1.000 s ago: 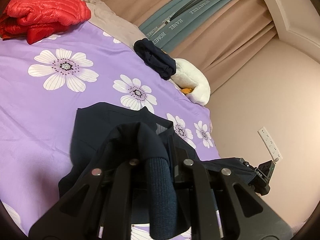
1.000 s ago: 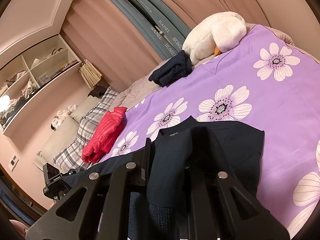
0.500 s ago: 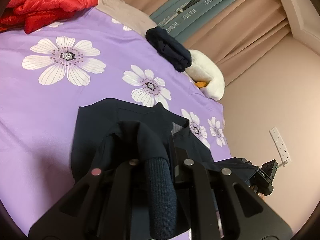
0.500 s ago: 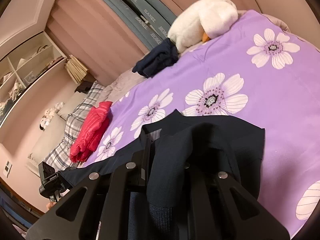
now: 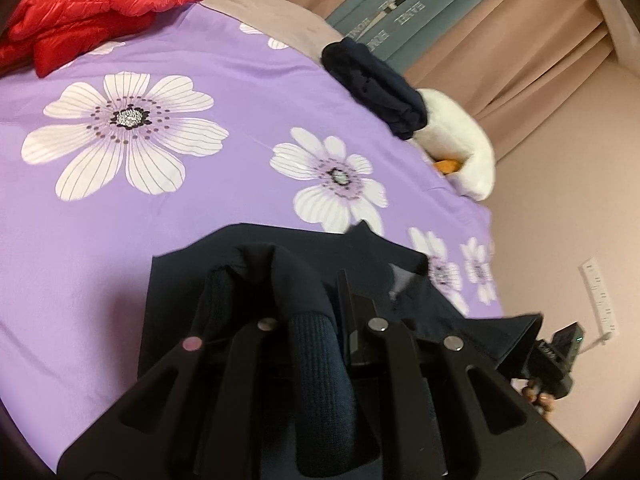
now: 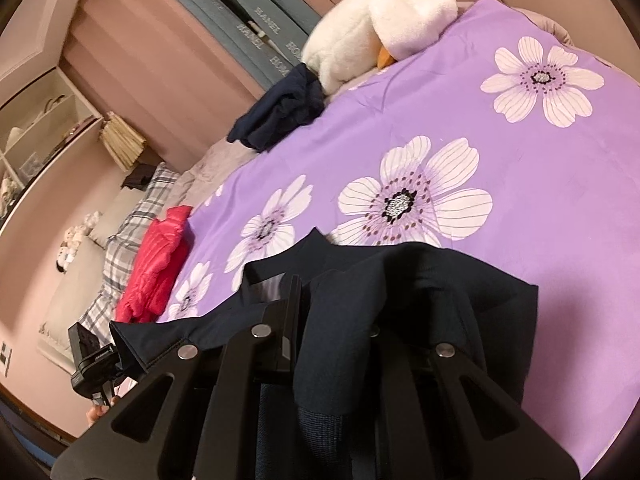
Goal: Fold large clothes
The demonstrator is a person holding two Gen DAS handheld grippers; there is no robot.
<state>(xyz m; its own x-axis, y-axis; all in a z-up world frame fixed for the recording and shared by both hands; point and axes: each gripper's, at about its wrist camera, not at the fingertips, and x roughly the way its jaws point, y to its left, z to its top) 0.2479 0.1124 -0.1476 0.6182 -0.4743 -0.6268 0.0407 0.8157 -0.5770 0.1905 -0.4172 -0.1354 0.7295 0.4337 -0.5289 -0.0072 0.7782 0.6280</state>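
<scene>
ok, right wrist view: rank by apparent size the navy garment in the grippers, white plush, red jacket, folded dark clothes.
1. navy garment, largest, though nearest the lens
2. white plush
3. red jacket
4. folded dark clothes
The last two look close; distance makes that order unsure.

Jacket (image 5: 248, 280) lies on bed (image 5: 200, 200), near edge. Puffer coat (image 5: 92, 4) far left by pillows (image 6: 132, 216). Bundled garment (image 5: 376, 84) at far side, touching plush toy (image 6: 380, 20). Shelves (image 6: 36, 128) behind pillows.
</scene>
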